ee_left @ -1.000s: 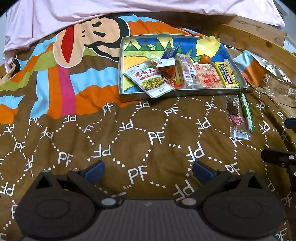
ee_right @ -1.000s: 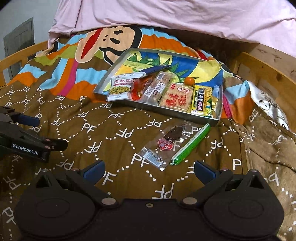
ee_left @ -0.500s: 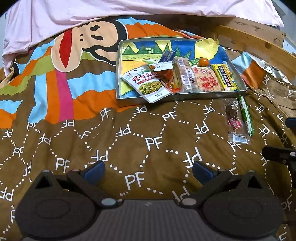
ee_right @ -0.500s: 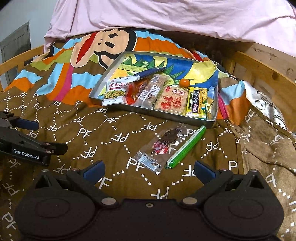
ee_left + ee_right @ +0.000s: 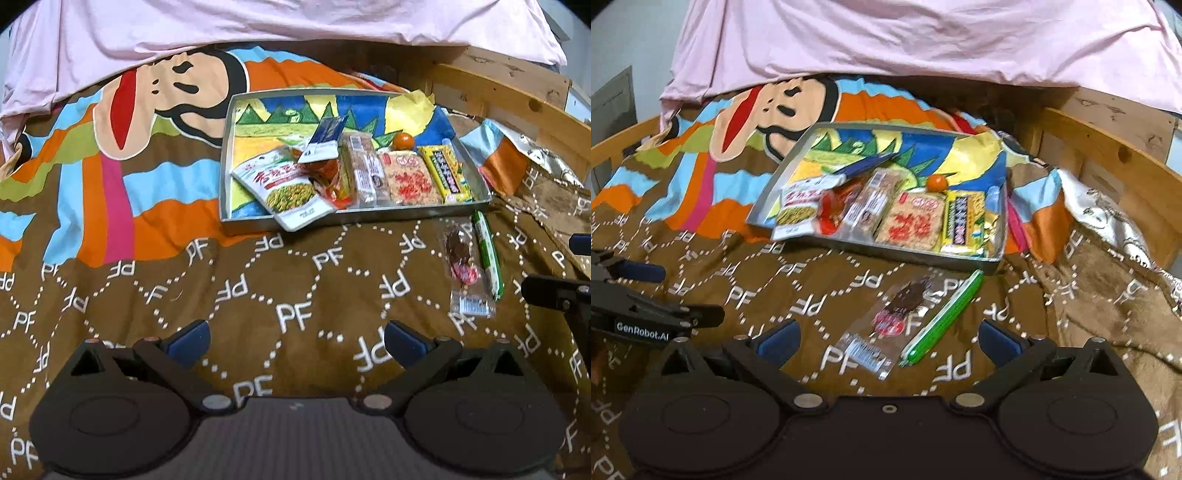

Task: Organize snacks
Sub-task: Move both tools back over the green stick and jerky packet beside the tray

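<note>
A grey tray point(image 5: 226, 155) point(image 5: 771, 195) lies on the bed with several snack packets in it: a green-pea pouch point(image 5: 286, 186), a red-printed cracker pack point(image 5: 912, 223), a yellow pack point(image 5: 962, 221) and a small orange fruit point(image 5: 937, 182). In front of the tray on the brown blanket lie a clear packet with a dark snack point(image 5: 461, 266) point(image 5: 890, 317) and a green stick point(image 5: 488, 254) point(image 5: 943, 319). My right gripper point(image 5: 888, 338) is open, just short of those two. My left gripper point(image 5: 295, 338) is open over bare blanket, left of them.
A pink sheet point(image 5: 886, 40) covers the far end of the bed. A wooden bed rail point(image 5: 1115, 162) runs along the right, another point(image 5: 613, 147) on the left. A crumpled silver-printed cloth point(image 5: 1108, 210) lies by the right rail. The brown blanket point(image 5: 258, 280) is lumpy.
Both grippers have drifted back and slightly upward, so the tray and the loose snacks sit a little lower and nearer in each view. Jaws stayed open; nothing was grasped.
</note>
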